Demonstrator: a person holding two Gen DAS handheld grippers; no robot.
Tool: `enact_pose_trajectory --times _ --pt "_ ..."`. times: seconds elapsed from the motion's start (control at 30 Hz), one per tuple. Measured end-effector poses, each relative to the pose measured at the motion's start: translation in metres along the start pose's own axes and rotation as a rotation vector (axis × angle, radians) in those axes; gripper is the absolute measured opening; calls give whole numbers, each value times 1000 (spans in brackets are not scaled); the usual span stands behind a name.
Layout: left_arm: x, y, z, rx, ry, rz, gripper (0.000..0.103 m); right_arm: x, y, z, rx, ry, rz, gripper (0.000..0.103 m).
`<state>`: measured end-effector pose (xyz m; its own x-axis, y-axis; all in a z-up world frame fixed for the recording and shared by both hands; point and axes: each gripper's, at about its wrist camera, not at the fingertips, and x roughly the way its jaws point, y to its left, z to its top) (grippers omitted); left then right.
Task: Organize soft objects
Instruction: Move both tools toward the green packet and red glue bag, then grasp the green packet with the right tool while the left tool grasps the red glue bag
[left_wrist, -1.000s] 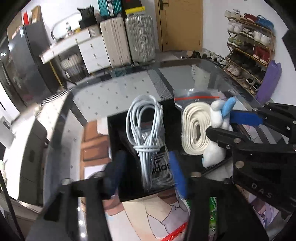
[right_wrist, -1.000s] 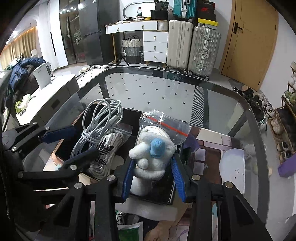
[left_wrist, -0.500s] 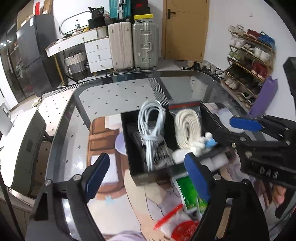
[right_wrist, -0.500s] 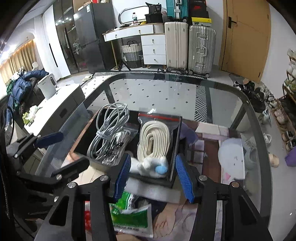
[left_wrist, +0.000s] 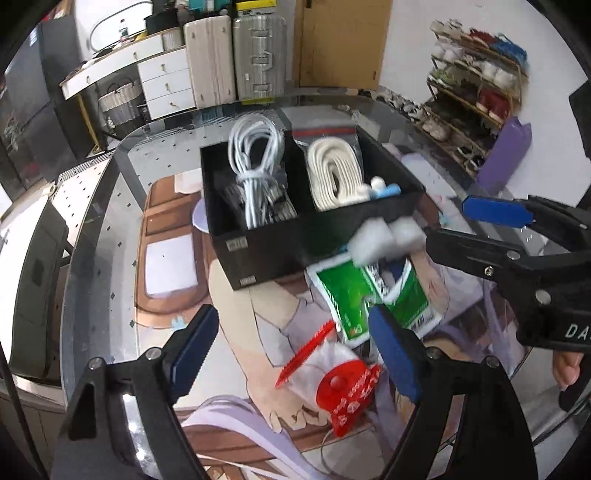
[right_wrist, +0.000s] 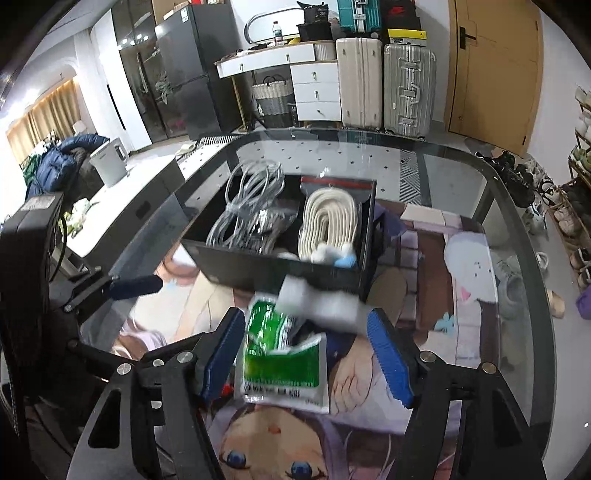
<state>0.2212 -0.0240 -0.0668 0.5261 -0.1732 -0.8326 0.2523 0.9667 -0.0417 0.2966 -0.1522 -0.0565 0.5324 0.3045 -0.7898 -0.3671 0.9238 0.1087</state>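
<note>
A black two-compartment box (left_wrist: 258, 236) (right_wrist: 258, 266) stands on the glass table. Its left compartment holds a white cable bundle (left_wrist: 253, 162) (right_wrist: 247, 206). Its right compartment holds a bagged cream strap coil (left_wrist: 332, 173) (right_wrist: 328, 218) and a white plush with a blue tip (left_wrist: 380, 188) (right_wrist: 336, 256). In front of the box lie white foam pieces (left_wrist: 384, 240) (right_wrist: 317, 302), a green packet (left_wrist: 369, 295) (right_wrist: 280, 354) and a red-labelled bag (left_wrist: 343, 373). My left gripper (left_wrist: 295, 358) is open and empty. My right gripper (right_wrist: 306, 358) is open above the green packet.
A printed anime mat (left_wrist: 236, 332) (right_wrist: 443, 280) covers the table. The table's curved glass edge (left_wrist: 85, 236) runs on the left. Suitcases (right_wrist: 384, 85), drawers and a shoe rack (left_wrist: 476, 92) stand on the floor beyond.
My right gripper let go of the plush into the right compartment and drew back open. My left gripper also pulled back from the cable bundle. The packets in front came into view.
</note>
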Motion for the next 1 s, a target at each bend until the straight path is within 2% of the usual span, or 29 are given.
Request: enact_pose_trajectory --times 0.1,0.17,0.33,0.63,0.9,0.97,1.0 --pt "2 -3 -10 29 9 1 84 6 1 -10 -9 26 -1 71" --pt "4 -4 -14 55 21 -12 84 12 0 -15 -5 47 9 78" --pt "4 -12 -27 142 36 -54 84 24 -4 -21 0 78 22 85" --pt "12 -22 -32 210 53 -56 84 48 2 -27 6 143 41 86" --pt "26 -33 -33 232 81 -14 83 55 0 -26 37 153 52 86" --pt "28 -29 -32 211 93 -37 72 55 2 -26 29 152 54 86" --pt "27 -27 -30 199 101 -68 60 56 4 -26 23 154 53 86"
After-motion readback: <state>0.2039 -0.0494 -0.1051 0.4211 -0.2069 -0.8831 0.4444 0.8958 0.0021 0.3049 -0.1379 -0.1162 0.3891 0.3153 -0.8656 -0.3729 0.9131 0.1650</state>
